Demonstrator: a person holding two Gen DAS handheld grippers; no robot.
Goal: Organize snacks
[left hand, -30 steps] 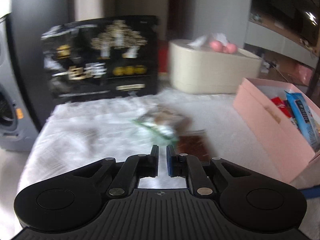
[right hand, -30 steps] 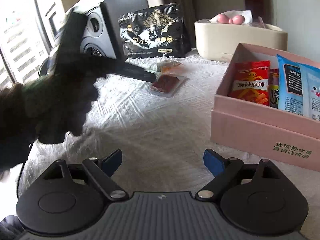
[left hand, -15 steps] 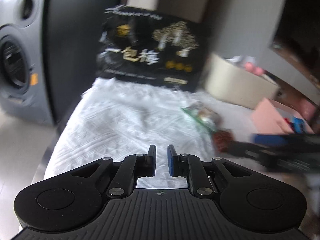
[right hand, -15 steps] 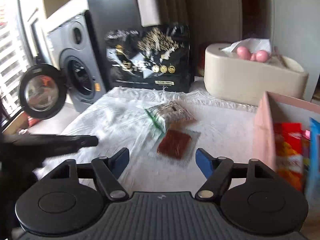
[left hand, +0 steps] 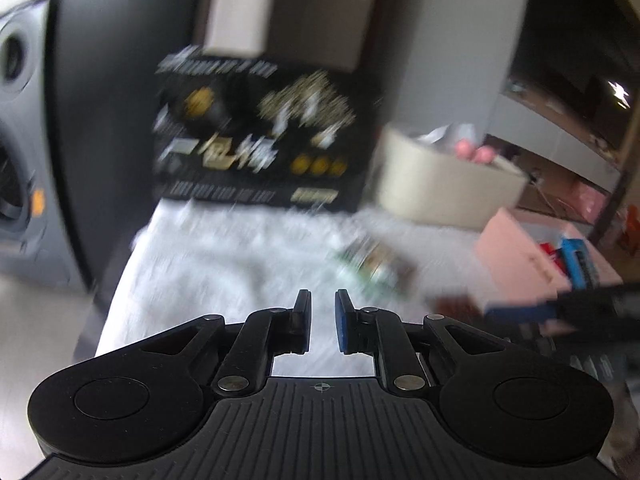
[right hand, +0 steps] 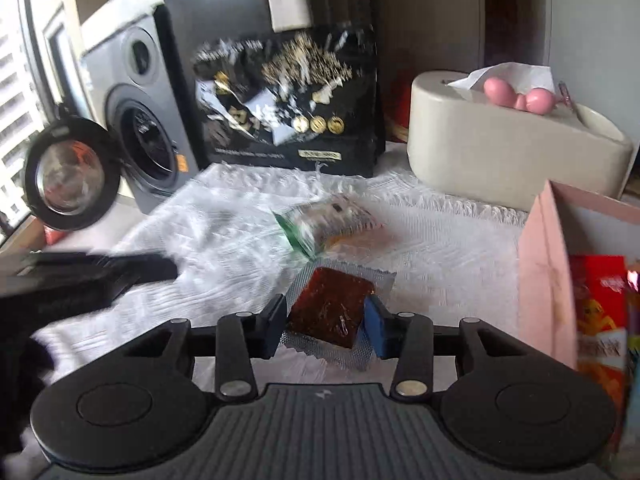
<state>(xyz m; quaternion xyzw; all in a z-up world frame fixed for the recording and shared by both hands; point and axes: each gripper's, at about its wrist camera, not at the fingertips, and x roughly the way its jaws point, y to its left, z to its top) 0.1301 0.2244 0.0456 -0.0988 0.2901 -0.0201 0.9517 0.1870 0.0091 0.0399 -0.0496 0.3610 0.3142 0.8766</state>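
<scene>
A brown snack block in a clear wrapper (right hand: 328, 308) lies on the white cloth (right hand: 224, 240), right between the fingertips of my right gripper (right hand: 326, 322). Its jaws are closing and both pads touch the block's sides. Just behind it rests a clear packet with a green edge (right hand: 328, 220). The pink box (right hand: 544, 280) at the right holds red and blue snack bags. My left gripper (left hand: 322, 308) hovers over the cloth's near left part, shut with nothing in it. In the blurred left wrist view the green-edged packet (left hand: 372, 264) and the pink box (left hand: 516, 256) sit ahead to the right.
A large black bag with gold print (right hand: 288, 112) stands at the back of the table. A beige tissue box (right hand: 500, 148) with pink balls on top is at the back right. A grey speaker (right hand: 136, 120) stands off the table's left edge.
The right gripper moved forward over the brown packet and its jaws narrowed from wide open to the block's sides. The left gripper drew back to the left, still shut.
</scene>
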